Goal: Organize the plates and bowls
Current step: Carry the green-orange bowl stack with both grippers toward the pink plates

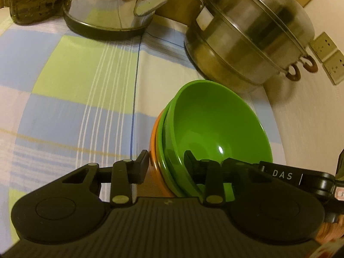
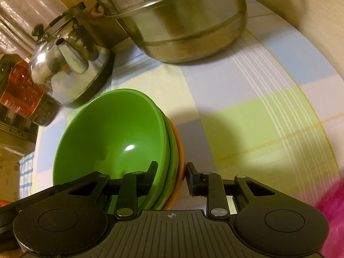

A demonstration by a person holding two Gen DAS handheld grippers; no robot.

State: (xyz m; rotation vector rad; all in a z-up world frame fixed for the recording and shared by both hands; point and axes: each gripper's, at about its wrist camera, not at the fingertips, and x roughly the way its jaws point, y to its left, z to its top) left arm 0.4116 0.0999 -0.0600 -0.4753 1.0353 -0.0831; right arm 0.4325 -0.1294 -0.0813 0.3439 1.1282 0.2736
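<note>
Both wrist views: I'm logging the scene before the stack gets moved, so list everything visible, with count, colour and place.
green bowls: two, green, nested on top of the stack
orange bowl: one, orange, bottom of the stack
steamer pot: one, steel with brown handles, behind the bowls
kettle: one, shiny steel with a black base, at the back
bottle: one, dark glass with a red label, beside the kettle
tablecloth: one, blue, green and white checks, under everything
wall sockets: two, beige, past the pot
left gripper: one, black, jaws astride the stack's rim
right gripper: one, black, astride the rim at another spot
</note>
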